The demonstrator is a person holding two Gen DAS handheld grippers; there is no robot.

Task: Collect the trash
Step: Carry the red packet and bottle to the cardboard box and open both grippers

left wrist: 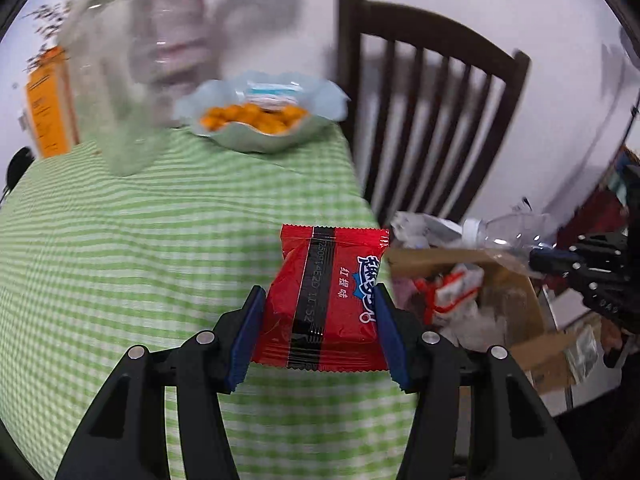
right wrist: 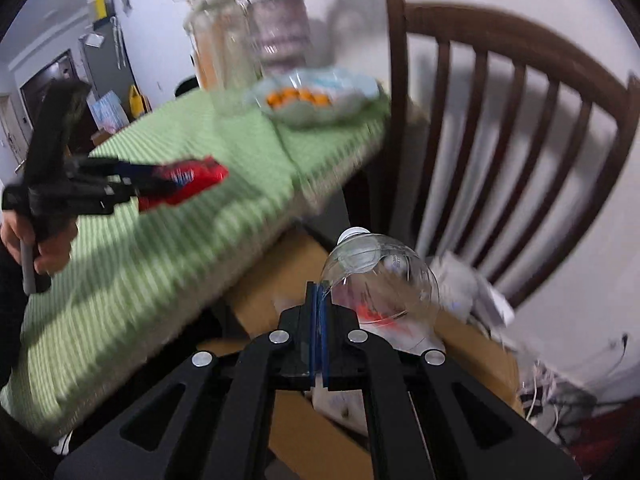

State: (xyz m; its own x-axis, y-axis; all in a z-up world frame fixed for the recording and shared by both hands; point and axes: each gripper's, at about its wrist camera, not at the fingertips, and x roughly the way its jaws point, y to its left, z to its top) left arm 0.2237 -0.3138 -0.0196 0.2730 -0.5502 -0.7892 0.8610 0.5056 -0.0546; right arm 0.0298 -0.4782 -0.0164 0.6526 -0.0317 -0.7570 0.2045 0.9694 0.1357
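My left gripper [left wrist: 320, 300] is shut on a red snack packet [left wrist: 326, 300] and holds it above the right edge of the green checked table [left wrist: 120, 248]. The packet and left gripper also show in the right wrist view [right wrist: 184, 184]. My right gripper [right wrist: 319, 292] is shut on a clear plastic bottle [right wrist: 380, 276], pinching its wall, above a cardboard box [right wrist: 272, 288]. The same box [left wrist: 516, 292] sits beside the table in the left wrist view and holds wrappers and crumpled paper [left wrist: 452, 288]. The bottle [left wrist: 508, 232] and right gripper [left wrist: 532, 258] show above it.
A dark wooden chair [left wrist: 432, 120] stands behind the box. On the table are a pale blue bowl of orange snacks [left wrist: 260, 120], a clear jar [left wrist: 108, 80], a glass vase [left wrist: 176, 36] and an orange carton [left wrist: 50, 100]. Cables [right wrist: 560, 392] lie on the floor.
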